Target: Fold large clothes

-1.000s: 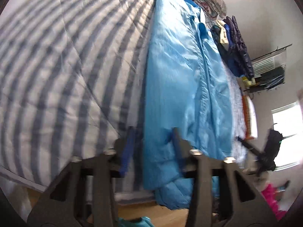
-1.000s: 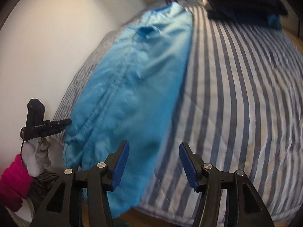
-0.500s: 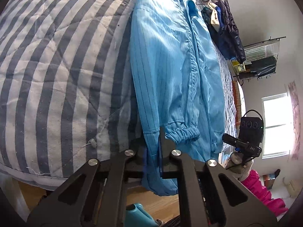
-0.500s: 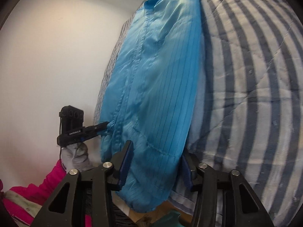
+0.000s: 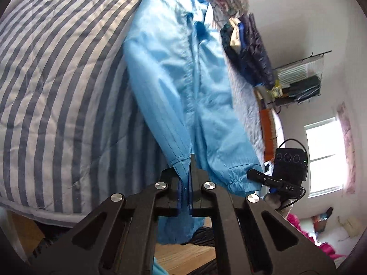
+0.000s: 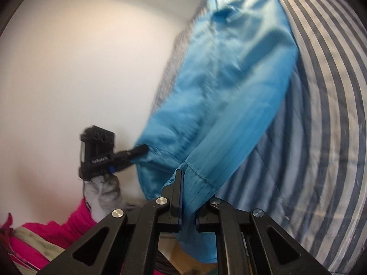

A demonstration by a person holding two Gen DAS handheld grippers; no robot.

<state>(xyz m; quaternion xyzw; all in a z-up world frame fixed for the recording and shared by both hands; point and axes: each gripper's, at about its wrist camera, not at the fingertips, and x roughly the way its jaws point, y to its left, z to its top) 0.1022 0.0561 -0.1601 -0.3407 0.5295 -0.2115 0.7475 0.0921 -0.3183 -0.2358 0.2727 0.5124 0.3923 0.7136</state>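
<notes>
Down at six o'clock in the left wrist view, the left gripper (image 5: 190, 178) has its jaws pinched tight on a hem of the light blue garment (image 5: 183, 73), fabric running straight down between the two black arms. That garment stretches from the grip up toward twelve o'clock, lying long across the striped quilt (image 5: 57, 80) on the bed, with its near end lifted off the mattress edge. At four o'clock, the right gripper (image 5: 275, 181) shows up as a black block with a cable, its nose pressed into a gathered cuff (image 5: 238, 181) of the same blue fabric. A pile of dark clothes (image 5: 250, 52) sits at one o'clock beyond the garment, a window (image 5: 325, 155) glows at three o'clock, and wooden floor (image 5: 183, 256) peeks through at six.

Switch to the right wrist view: the right gripper (image 6: 188, 206) has its jaws drawn close together around a fold of the light blue garment (image 6: 229, 80), cloth squeezed in the narrow gap and hanging below. The fabric climbs toward one o'clock over the striped quilt (image 6: 332, 114). At nine o'clock the left gripper (image 6: 137, 151) bites the garment's other corner, held by a gloved hand (image 6: 103, 190) with a pink sleeve (image 6: 57, 229) at seven o'clock. A white wall (image 6: 80, 68) fills the left side. The picture is motion-blurred.
</notes>
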